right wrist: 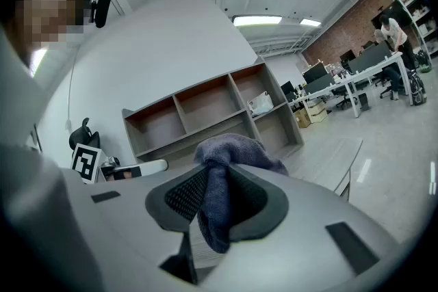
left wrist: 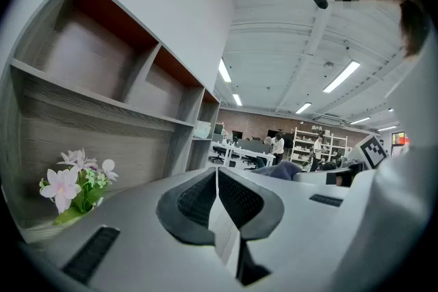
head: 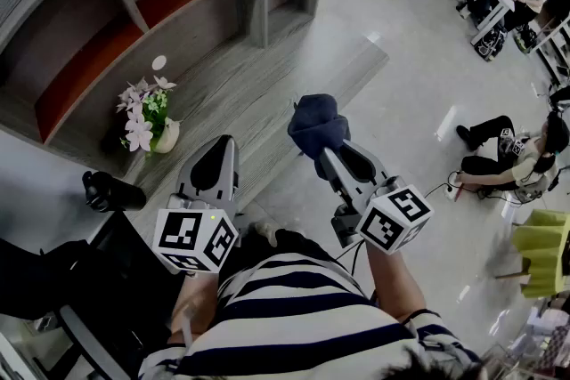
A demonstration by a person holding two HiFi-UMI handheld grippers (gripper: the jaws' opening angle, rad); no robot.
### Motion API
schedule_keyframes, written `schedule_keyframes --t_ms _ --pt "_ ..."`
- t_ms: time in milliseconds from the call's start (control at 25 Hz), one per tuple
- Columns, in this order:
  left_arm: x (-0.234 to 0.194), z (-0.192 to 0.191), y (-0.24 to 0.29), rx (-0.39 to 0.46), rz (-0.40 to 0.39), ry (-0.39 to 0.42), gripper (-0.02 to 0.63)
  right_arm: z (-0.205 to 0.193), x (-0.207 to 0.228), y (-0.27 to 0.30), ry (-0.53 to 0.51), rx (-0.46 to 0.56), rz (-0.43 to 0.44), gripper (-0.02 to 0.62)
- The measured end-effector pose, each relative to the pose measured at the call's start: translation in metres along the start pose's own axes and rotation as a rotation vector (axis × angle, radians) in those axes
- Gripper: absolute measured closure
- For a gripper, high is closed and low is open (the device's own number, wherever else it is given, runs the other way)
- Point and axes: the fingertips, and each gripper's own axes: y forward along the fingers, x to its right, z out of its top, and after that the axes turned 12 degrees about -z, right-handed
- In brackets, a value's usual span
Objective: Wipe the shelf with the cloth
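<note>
Cloth (head: pixel 316 122) bunched, clamped in right gripper (head: pixel 324 152), held in the air short of the shelf (head: pixel 254 71)?
Yes. Left gripper (head: pixel 223 143) pinched closed, empty. Approach step, likely; next, reaching forward and pressing down.

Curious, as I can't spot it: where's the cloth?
Head view, centre: the dark blue cloth is pinched in the right gripper, near the shelf, right of the flowers.

We see a bright, evenly lit room: long ceiling lights (left wrist: pixel 340 76) glow white overhead, and the glossy floor (head: pixel 419 58) returns pale patches of glare. Shadows are soft, deepest inside the shelf (head: pixel 134 4). Both gripper views bulge strongly and end in black corners, with the nearest surfaces out of focus.
</note>
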Motion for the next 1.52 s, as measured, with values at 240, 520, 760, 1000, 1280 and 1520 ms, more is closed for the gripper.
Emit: schedule_keyframes --t_ms 240,520,760,1000,1280,1520 --pt "0.004 -0.004 0.007 -0.009 0.0 0.0 0.583 0.001 0.007 0.0 -0.025 0.002 0.003 0.491" --pt "0.017 -0.009 0.016 -0.027 0.001 0.0 0.583 0.005 0.02 -0.007 -0.001 0.009 0.014 0.489" --pt "0.032 -0.013 0.026 -0.033 0.018 -0.005 0.583 0.007 0.034 -0.012 -0.007 -0.007 0.036 0.489" --pt "0.044 -0.021 0.034 -0.042 0.065 0.006 0.583 0.003 0.05 -0.012 -0.025 -0.032 0.075 0.489" --pt "0.037 -0.027 0.041 -0.073 0.087 0.005 0.583 -0.001 0.055 0.004 -0.014 -0.062 0.106 0.489" --pt "0.013 -0.027 0.059 -0.072 0.091 0.007 0.583 0.006 0.058 0.035 -0.014 -0.067 0.095 0.489"
